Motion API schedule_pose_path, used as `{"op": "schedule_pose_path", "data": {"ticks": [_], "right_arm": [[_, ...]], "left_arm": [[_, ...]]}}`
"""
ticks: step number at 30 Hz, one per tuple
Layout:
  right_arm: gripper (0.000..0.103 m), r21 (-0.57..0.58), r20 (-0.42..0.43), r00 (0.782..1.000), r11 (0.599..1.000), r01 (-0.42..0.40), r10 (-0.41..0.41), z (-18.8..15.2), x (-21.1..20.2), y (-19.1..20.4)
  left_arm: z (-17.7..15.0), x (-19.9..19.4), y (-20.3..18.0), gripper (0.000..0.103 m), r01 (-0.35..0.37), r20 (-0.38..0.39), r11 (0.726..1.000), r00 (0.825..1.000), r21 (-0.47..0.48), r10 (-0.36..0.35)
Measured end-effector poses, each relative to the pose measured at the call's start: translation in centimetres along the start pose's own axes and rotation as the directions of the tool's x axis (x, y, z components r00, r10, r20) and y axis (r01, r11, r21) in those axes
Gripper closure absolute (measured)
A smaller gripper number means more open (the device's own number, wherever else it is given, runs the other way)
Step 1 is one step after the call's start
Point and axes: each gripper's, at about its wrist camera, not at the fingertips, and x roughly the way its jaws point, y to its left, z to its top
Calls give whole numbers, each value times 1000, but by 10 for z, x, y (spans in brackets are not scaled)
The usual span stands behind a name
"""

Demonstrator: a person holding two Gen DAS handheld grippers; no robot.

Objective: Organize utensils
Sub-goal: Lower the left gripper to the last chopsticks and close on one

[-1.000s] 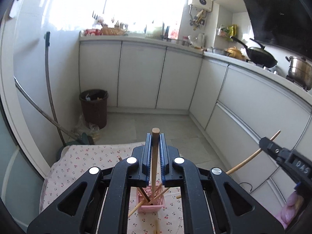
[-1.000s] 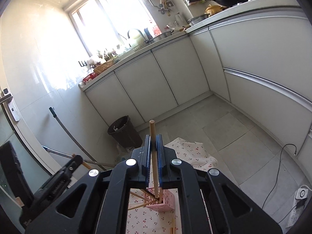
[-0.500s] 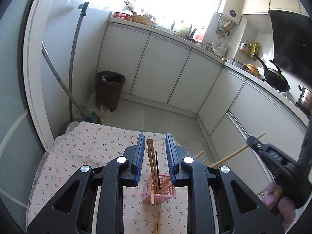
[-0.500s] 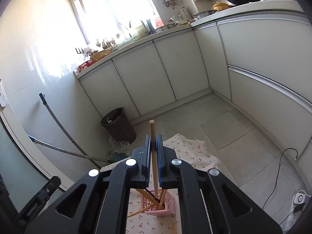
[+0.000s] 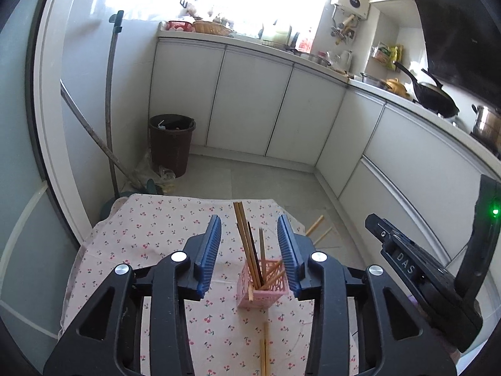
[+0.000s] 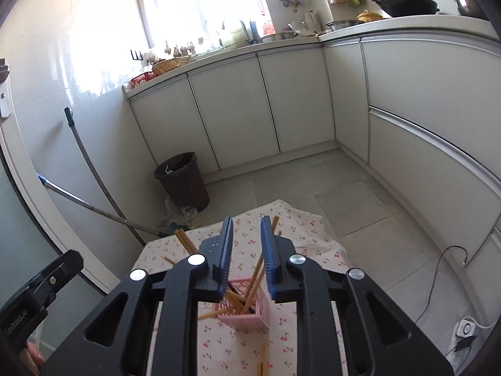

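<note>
Both grippers hover over the pink basket (image 5: 261, 285) at the desk's (image 5: 150, 235) centre. Left gripper (image 5: 249, 250) and right gripper (image 6: 245, 255) have jaws opening, gripping nothing, chopsticks (image 5: 250, 250) standing loose between them. Dropping-in looks finished. Next: fetch the pair (image 5: 264, 349) lying at 6 o'clock. The sticks are thin, wooden, leaning.

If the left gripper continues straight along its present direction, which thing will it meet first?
Probably the chopsticks standing in the pink basket; they sit between the opening jaws of the left gripper, though depth is uncertain.
</note>
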Motion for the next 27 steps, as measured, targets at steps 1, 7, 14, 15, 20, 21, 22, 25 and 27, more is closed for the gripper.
{"op": "schedule_pose_path", "data": {"ticks": [1, 7, 14, 15, 20, 21, 22, 25, 27], "right_arm": [[76, -7, -2, 1000, 1000, 1, -1, -4, -5, -2], [68, -48, -30, 999, 998, 32, -34, -40, -28, -12], [52, -56, -106, 991, 995, 77, -82, -76, -36, -31], [52, -59, -114, 989, 995, 84, -90, -80, -37, -33], [47, -69, -128, 983, 990, 125, -133, -98, -48, -44], [45, -71, -133, 981, 989, 132, -140, -102, -49, -46], [43, -74, -137, 980, 988, 137, -147, -106, -50, -48], [39, -71, -158, 973, 985, 157, -166, -117, -52, -55], [34, -69, -164, 970, 983, 170, -179, -121, -52, -59]], "left_arm": [[-3, 0, -2, 64, 0, -6, 1000, 1000, 6, 1], [-36, 6, -12, 56, -5, -80, 999, 997, 46, 8], [-73, 12, -20, 40, -19, -143, 995, 989, 102, 34], [-77, 12, -21, 39, -21, -151, 994, 988, 108, 37], [-97, 12, -22, 33, -17, -187, 994, 982, 110, 38], [-100, 11, -22, 29, -19, -187, 993, 982, 112, 40], [-103, 10, -23, 27, -21, -185, 993, 982, 114, 42], [-109, 8, -23, 20, -31, -180, 993, 982, 118, 52], [-111, 8, -23, 17, -35, -184, 992, 981, 119, 57]]}}
